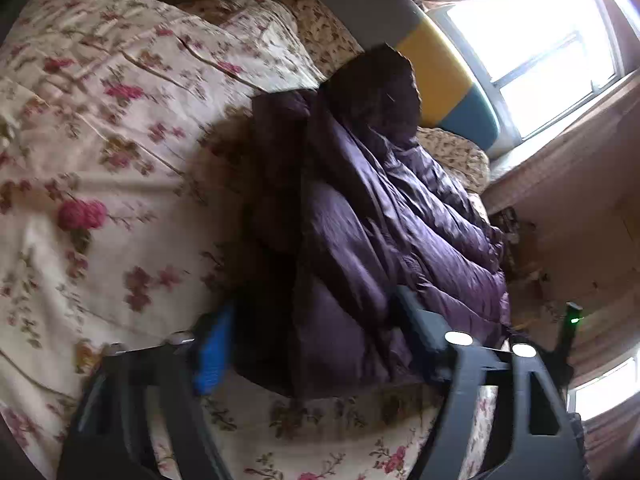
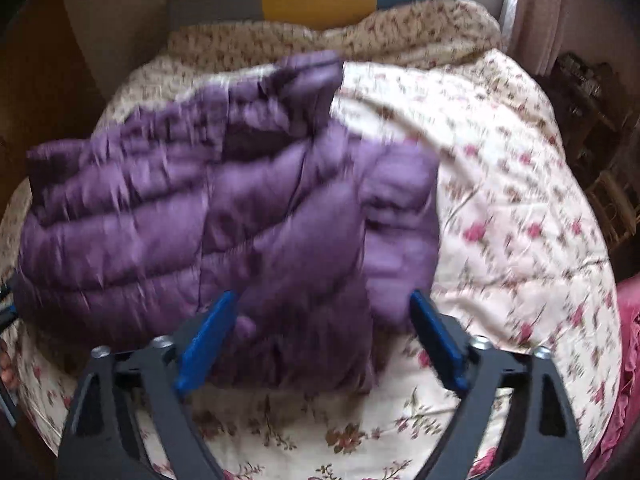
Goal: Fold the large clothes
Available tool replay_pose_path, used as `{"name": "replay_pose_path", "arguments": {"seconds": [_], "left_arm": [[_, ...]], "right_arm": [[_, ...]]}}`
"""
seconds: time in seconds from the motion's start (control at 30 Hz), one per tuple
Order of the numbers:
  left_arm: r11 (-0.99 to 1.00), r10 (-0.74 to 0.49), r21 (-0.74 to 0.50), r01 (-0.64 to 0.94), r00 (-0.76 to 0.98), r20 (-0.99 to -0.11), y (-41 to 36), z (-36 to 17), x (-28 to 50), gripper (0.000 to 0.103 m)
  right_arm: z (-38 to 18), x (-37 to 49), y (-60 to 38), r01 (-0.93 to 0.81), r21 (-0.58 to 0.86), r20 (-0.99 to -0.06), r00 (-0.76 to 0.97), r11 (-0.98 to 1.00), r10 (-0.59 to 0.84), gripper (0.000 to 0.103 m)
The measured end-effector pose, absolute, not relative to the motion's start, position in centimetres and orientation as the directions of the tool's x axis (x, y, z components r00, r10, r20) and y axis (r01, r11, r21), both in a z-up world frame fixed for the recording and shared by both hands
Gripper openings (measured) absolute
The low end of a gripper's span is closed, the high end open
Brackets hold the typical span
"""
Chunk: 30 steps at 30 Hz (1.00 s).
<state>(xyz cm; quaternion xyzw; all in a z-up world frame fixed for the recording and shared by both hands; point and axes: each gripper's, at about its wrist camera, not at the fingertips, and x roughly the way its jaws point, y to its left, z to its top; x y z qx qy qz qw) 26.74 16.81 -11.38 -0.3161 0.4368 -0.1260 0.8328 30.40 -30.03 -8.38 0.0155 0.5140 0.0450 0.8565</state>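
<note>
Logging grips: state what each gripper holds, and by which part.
Nothing is held. The left gripper and right gripper both stand open around the near edge of the purple puffer jacket.

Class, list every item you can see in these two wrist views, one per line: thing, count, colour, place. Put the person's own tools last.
puffer jacket: one, purple, lying bunched on the quilt
quilt: one, cream with red flowers, spread over the bed
headboard: one, grey, yellow and teal panels, behind the bed
window: one, bright, beside the headboard
curtain: one, pinkish, by the window
left gripper: one, black with blue pads, jaws apart over the jacket's near edge
right gripper: one, black with blue pads, jaws apart over the jacket's near edge
</note>
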Motion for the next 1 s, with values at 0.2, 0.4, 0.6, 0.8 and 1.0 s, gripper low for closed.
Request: {"name": "replay_pose_path", "arguments": {"seconds": [0.2, 0.4, 0.6, 0.8, 1.0], "left_arm": [[0.772, -0.506, -0.635, -0.027, 0.577, -0.641, 16.2, -10.3, 26.6, 0.012], [0.785, -0.521, -0.619, 0.02, 0.562, -0.642, 16.3, -8.8, 24.6, 0.01], [0.785, -0.537, -0.618, 0.042, 0.545, -0.644, 16.5, -8.4, 20.5, 0.01], [0.773, -0.549, -0.633, 0.04, 0.541, -0.637, 17.3, -8.4, 15.3, 0.01], [0.792, -0.539, -0.608, 0.056, 0.531, -0.653, 17.4, -8.0, 9.9, 0.01]], "right_arm": [[-8.4, 29.0, -28.2, -0.145, 0.023, -0.885, 0.458, 0.989, 0.088, 0.006], [-6.8, 26.2, -28.6, -0.193, 0.003, -0.882, 0.462, 0.981, 0.094, 0.004], [-5.6, 21.7, -29.0, -0.26, -0.013, -0.889, 0.444, 0.966, 0.108, 0.004], [-5.6, 16.5, -28.7, -0.304, -0.023, -0.901, 0.419, 0.952, 0.112, 0.004], [-6.0, 11.6, -28.5, -0.338, -0.012, -0.922, 0.368, 0.941, 0.12, 0.005]]}}
